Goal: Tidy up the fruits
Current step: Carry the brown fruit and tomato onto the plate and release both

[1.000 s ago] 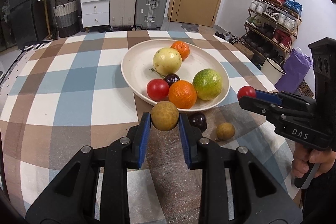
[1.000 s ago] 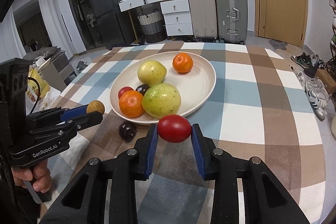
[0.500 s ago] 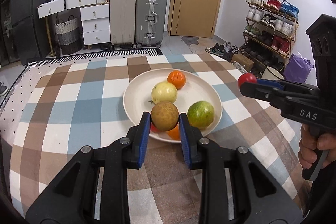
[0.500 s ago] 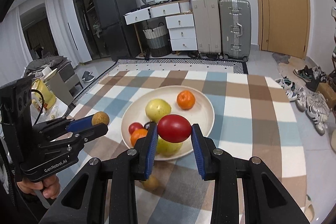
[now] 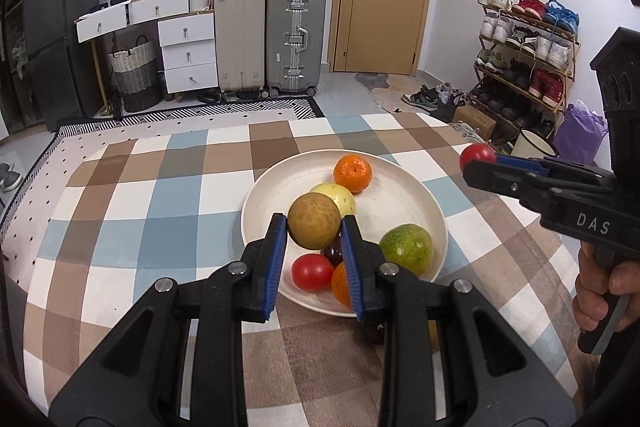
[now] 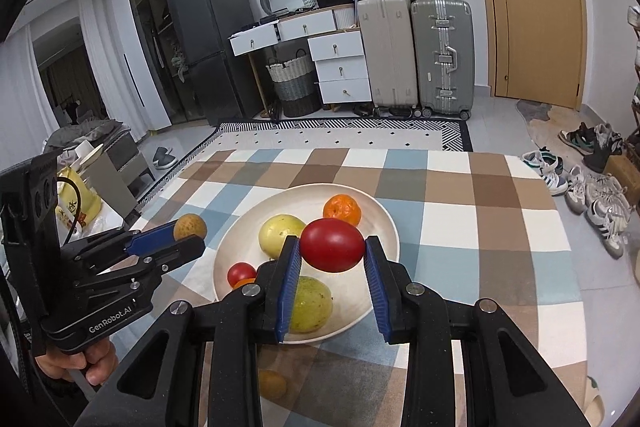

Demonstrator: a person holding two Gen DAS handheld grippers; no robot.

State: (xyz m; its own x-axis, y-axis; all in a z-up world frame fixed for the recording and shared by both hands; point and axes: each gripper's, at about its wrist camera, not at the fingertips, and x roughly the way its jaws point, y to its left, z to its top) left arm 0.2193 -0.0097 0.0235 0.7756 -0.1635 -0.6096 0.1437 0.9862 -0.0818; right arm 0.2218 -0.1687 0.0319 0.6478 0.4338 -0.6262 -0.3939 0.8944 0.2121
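The left gripper (image 5: 314,227) pinches a brown fruit (image 5: 314,220) over the plate's (image 5: 434,203) near left; the right gripper (image 6: 332,247) clamps a tomato (image 6: 332,245) above it. Both look light; the tomato is likely soft and slick, best held gently across its middle.

A: Where's everything sitting?
B: Plate (image 5: 434,203) is sitting mid table (image 5: 132,195). Six fruits are lying in it: mandarin (image 5: 353,173) at the far side, round pale fruit (image 5: 340,195) just in front of it.
A: Near side?
B: Tomato (image 5: 312,271), plum (image 5: 334,254), orange (image 5: 340,285) are clustering at the near rim, touching; guava (image 5: 406,249) is lying to their right.
A: Off the plate?
B: One small fruit (image 6: 273,383) is lying on the table in front of the plate, partly hidden.
A: Behind the table?
B: Suitcases (image 5: 296,39) and drawers (image 5: 186,53) are standing against the wall, shoe rack (image 5: 524,55) on the right.
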